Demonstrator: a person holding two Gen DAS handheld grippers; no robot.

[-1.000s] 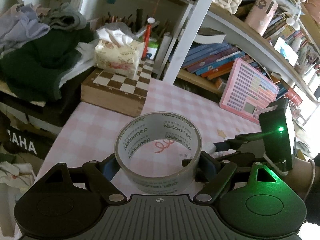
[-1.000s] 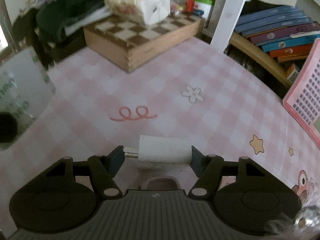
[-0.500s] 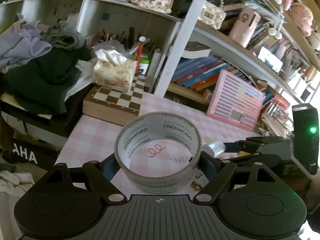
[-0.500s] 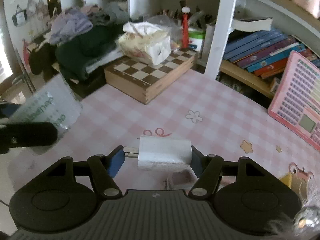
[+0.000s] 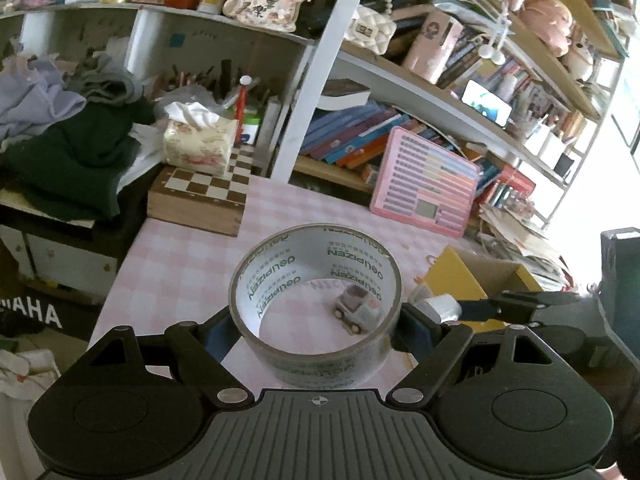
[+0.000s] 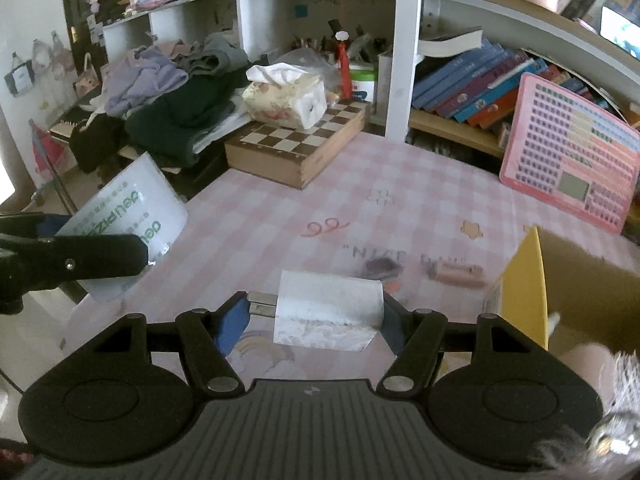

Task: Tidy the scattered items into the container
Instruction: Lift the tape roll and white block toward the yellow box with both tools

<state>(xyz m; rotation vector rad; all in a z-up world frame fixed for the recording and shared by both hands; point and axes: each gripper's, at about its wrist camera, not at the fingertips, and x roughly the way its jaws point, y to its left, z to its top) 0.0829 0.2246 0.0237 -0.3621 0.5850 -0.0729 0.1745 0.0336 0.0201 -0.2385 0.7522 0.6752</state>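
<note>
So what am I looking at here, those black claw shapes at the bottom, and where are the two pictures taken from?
No robot: a person holds two hand-held grippers, each carrying a camera looking along its fingers. The left gripper clamps a clear roll of packing tape. The right gripper clamps a white plug-in charger. Below lies a pink checked tablecloth with a small toy truck on it, a wooden chessboard box and a yellow cardboard box, probably the container.

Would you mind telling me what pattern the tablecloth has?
The tablecloth has pale pink-and-white checks with small cartoon motifs, clearest in the right wrist view.
</note>
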